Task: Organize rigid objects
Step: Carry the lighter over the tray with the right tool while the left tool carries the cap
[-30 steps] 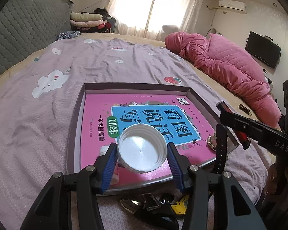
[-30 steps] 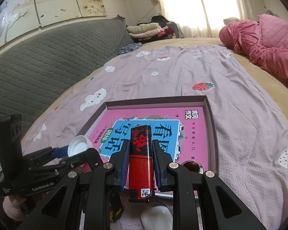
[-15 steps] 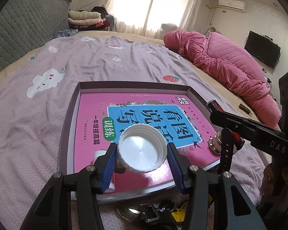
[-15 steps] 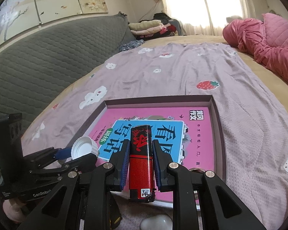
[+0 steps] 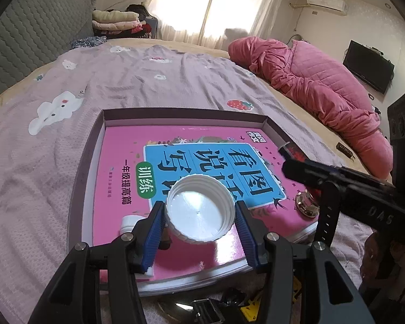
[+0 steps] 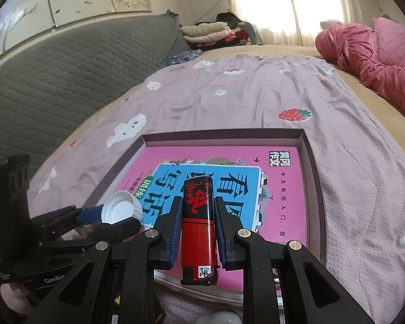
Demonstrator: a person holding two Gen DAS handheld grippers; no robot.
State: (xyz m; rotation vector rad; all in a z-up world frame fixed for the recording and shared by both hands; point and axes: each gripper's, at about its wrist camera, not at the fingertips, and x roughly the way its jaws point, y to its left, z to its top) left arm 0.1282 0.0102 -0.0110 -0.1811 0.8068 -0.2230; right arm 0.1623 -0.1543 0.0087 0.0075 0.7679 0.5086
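Note:
My left gripper is shut on a white ribbed jar lid, held open side up above the near part of a pink book that lies in a shallow purple box. The lid also shows in the right wrist view. My right gripper is shut on a red and black lighter, held over the box's near right part; the box rim shows there too. The lighter's tip shows in the left wrist view.
A small white bottle cap and a shiny metal knob lie on the book. Black clips and yellow pieces lie on the lilac bedspread before the box. A pink quilt lies at the right, a grey headboard at the left.
Both grippers have moved forward over the box with their loads held. The box and book now sit closer and lower in both views.

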